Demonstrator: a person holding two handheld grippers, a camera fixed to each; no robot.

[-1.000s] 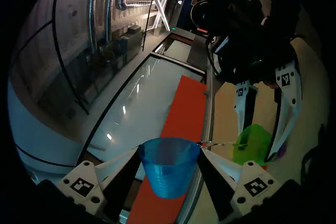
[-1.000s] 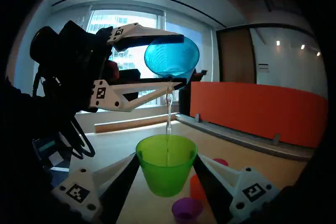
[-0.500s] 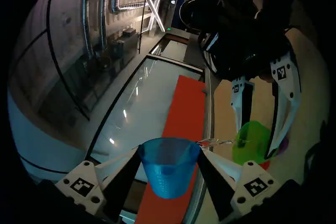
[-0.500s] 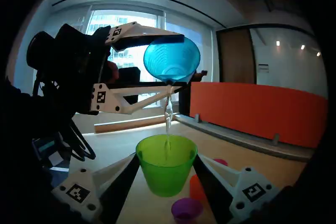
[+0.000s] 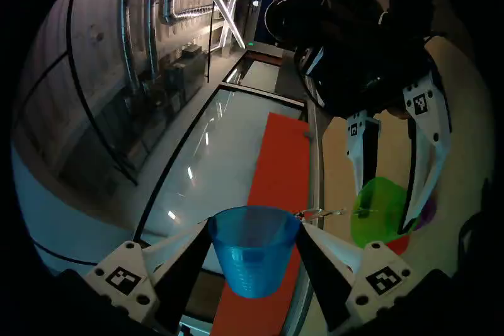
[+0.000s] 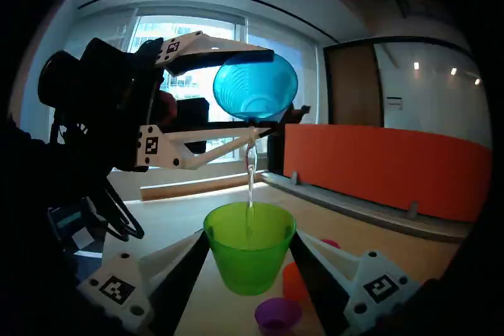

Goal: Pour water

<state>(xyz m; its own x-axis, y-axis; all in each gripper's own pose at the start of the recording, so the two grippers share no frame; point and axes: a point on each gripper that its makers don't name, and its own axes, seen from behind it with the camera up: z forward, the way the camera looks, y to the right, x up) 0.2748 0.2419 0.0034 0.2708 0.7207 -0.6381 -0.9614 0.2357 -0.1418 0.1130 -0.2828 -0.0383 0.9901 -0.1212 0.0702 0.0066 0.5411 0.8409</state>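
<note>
In the right gripper view I see the left hand-held gripper [image 6: 277, 87] from the side, high above the table [image 6: 353, 235]. Its two white fingers are clamped on a blue cup [image 6: 255, 87], one above and one below. The cup's long axis lies near horizontal, with the mouth facing the camera and tipped slightly down. A thin clear stream of water [image 6: 250, 178] falls from its lower rim into a green cup [image 6: 249, 260] directly beneath. The green cup stands upright, mouth up, pinched on both sides by the right hand-held gripper [image 6: 249, 235]. I cannot tell whether its base touches the table. A small purple cup [image 6: 277, 314] and an orange cup [image 6: 293, 282] sit just below and beside it, with an orange panel [image 6: 390, 166] and a bright window [image 6: 189, 27] behind.

The left gripper view shows the room rolled sideways, with ceiling pipes [image 5: 148, 14] at upper left. Here the stream runs across from the blue rim toward the green cup at right, held between the far gripper's fingers.

Both cups are translucent plastic, round and tapered toward the base. The blue one carries fine horizontal ridges.
</note>
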